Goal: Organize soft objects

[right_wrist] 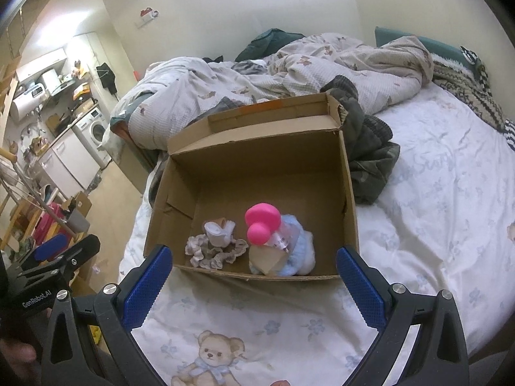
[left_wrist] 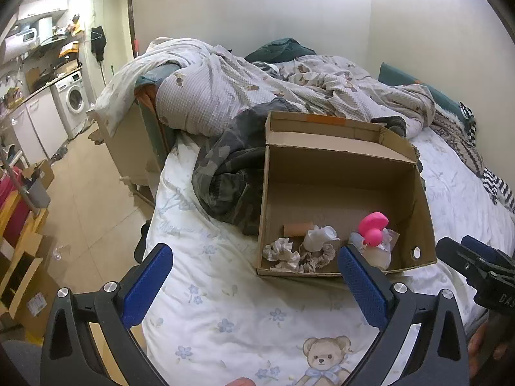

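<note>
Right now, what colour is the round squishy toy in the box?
Bright pink toy; clearest in the right wrist view.

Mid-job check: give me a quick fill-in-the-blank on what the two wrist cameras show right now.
1. The cardboard box sits on the ____.
2. The pink toy lies ____ the box.
3. The left gripper and right gripper both have their jaws ____.
4. The scrunchies lie near the box's ____ wall.

Missing: bed; inside; open; front

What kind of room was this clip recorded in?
Most likely a small studio flat: a bed with a rumpled duvet shares one room with a washing machine and cluttered kitchen counter. A cardboard box of soft items sits on the bed.
</note>
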The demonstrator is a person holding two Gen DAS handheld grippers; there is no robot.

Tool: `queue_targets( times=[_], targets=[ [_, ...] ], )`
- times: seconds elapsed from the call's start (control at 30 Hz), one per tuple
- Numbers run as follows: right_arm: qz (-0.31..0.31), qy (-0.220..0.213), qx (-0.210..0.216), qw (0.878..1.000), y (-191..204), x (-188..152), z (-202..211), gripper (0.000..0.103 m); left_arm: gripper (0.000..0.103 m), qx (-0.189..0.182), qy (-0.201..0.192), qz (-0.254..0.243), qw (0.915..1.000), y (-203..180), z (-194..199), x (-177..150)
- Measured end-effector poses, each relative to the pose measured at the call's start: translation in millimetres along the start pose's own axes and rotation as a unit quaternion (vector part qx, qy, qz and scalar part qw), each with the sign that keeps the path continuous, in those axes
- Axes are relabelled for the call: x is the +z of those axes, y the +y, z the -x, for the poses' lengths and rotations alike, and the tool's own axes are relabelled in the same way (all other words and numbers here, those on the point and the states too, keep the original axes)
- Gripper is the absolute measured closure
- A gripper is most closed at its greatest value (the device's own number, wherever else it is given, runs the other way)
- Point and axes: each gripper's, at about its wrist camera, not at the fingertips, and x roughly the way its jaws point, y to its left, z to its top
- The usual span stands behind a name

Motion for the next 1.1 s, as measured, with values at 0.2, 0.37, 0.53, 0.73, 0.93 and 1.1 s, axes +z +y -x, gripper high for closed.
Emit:
queue_targets(
  times=[0.2,0.37,0.53,0.73,0.93,1.1],
  targets=[
    [0.001,0.000,-0.001,1.000,-0.1,-0.3,-0.7,0.000,0.001,-0.001,0.001,0.002,1.0000,0.9,-0.6,0.2],
    [0.001,0.002,-0.002,1.000,-1.1,-1.3,-0.5,0.000,0.001,0.000,0.003,0.002,1.0000,0.9,-1.3,-0.1],
    [0.001,0.002,-0.002,1.000,-1.1,-1.2,-0.8,0.000,0.001,0.001,0.004,0.001,1.0000,0.7,-1.7,-0.1],
    [0.001,0.002,-0.002,1.000,-1.1,-0.7,-1.0,0.000,0.001,0.002,0.006,0.004,1.0000,-0.1,-5.0,-1.7],
    [0.004,0.005,-0.002,1.000,-3.7,-2.0,-2.4,0.000,0.001,0.001,0.007,0.005,1.0000,0.2,-5.5,-2.0],
    [0.009,0.008,-0.007,1.000,-3.9,-3.4,-4.0,0.000,0.001,-0.001,0.009,0.006,0.9999,-0.3,-7.1,-1.7]
  ],
)
